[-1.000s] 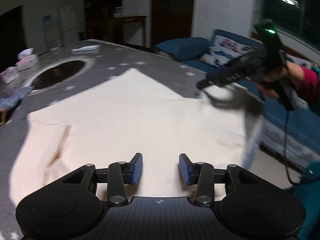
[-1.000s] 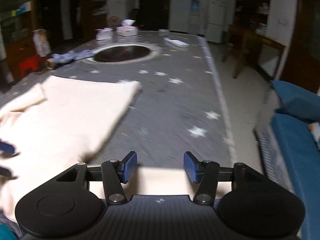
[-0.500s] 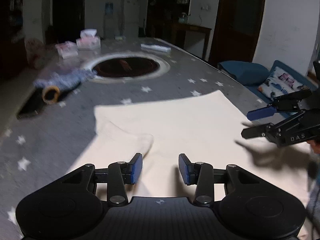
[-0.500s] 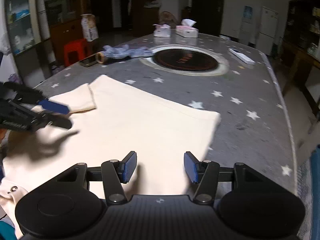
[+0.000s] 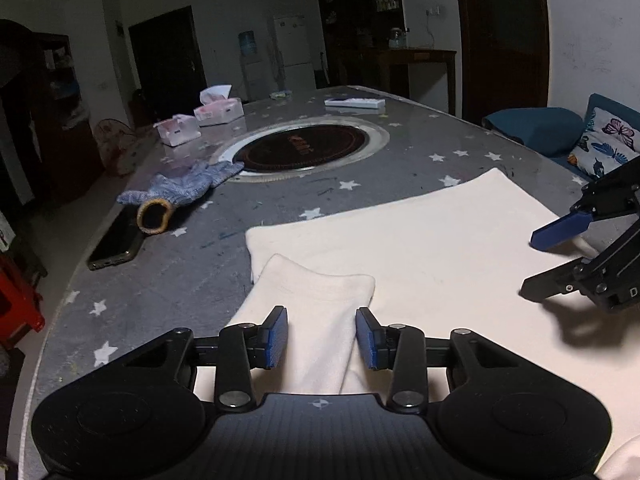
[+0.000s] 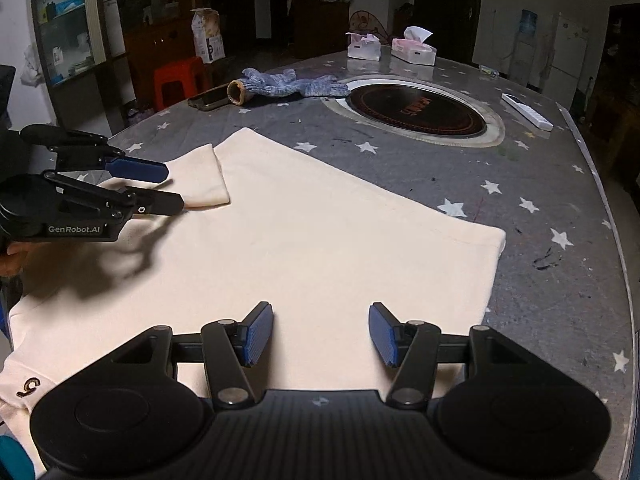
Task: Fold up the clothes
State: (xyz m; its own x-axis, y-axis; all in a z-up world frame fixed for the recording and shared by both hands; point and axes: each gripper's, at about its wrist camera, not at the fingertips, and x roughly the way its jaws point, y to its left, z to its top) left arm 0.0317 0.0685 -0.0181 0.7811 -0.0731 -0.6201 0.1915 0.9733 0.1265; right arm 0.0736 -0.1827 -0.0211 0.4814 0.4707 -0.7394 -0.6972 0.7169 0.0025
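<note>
One cream garment lies flat on the near part of the star-patterned surface, one sleeve folded in over its left side. The left gripper hovers over that sleeve, fingers parted, holding nothing. The right gripper hovers over the garment's near part, fingers wide apart and empty. Farther off lie one knit glove, one phone and two tissue boxes. Only the right wrist view shows a small dark mark on the near left sleeve.

The left gripper is level and low at the near left, its blue-padded fingers spread apart with nothing between them. The right gripper sits at the near right, also level, fingers parted wider and empty. Each points toward the far side, angled slightly inward toward the other.
</note>
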